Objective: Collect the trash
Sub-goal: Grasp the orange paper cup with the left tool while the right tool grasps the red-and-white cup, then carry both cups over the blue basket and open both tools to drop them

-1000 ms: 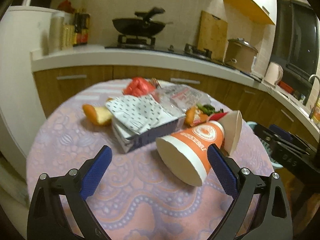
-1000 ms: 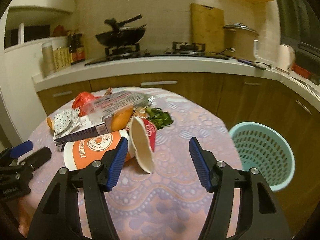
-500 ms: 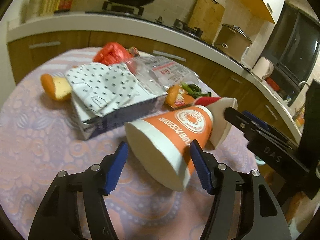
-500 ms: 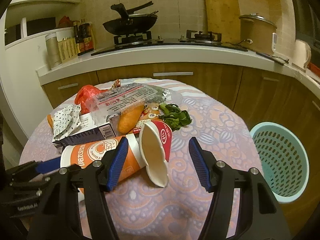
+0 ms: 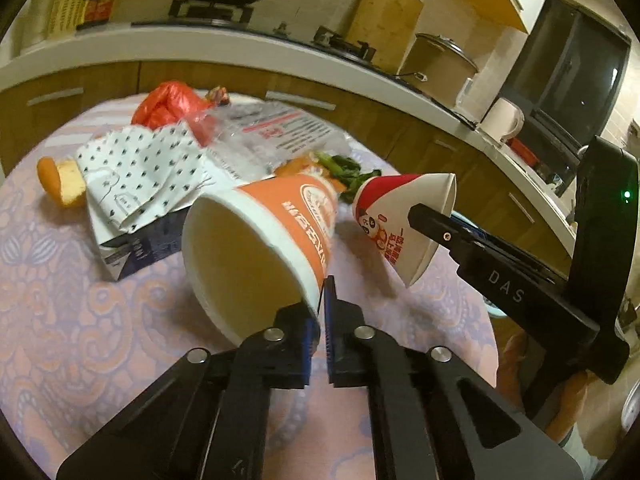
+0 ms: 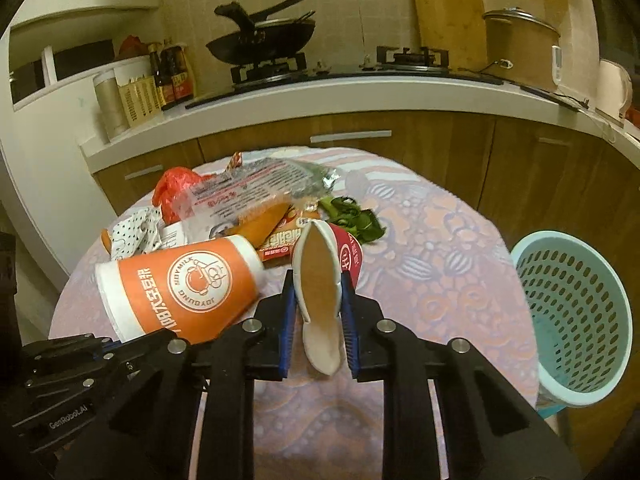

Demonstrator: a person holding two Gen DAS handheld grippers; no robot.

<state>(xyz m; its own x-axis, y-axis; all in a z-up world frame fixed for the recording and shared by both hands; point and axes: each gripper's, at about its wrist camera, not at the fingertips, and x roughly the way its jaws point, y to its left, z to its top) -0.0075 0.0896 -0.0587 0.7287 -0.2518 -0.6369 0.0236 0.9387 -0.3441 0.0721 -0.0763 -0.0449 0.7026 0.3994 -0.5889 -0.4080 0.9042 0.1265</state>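
My left gripper (image 5: 322, 312) is shut on the rim of a big orange paper cup (image 5: 264, 248), which lies tilted with its open mouth toward the camera; the cup also shows in the right wrist view (image 6: 180, 284). My right gripper (image 6: 318, 312) is shut on a red and white paper cup (image 6: 324, 280), squashed flat between the blue pads. This cup shows in the left wrist view (image 5: 400, 220), held off the table. Behind them lies a heap of trash: a dotted paper wrapper (image 5: 136, 172), a red plastic bag (image 5: 168, 104) and a clear printed bag (image 6: 248, 196).
A light blue mesh waste basket (image 6: 576, 316) stands on the floor right of the round table (image 6: 440, 248). A dark carton (image 5: 136, 244), bread pieces (image 5: 60, 180) and green leaves (image 6: 356, 220) lie in the heap. A kitchen counter with a wok runs behind.
Both grippers have moved forward and closed. The left went from open to shut on the orange cup's rim. The right went from open to shut on the red and white cup, flattening it.
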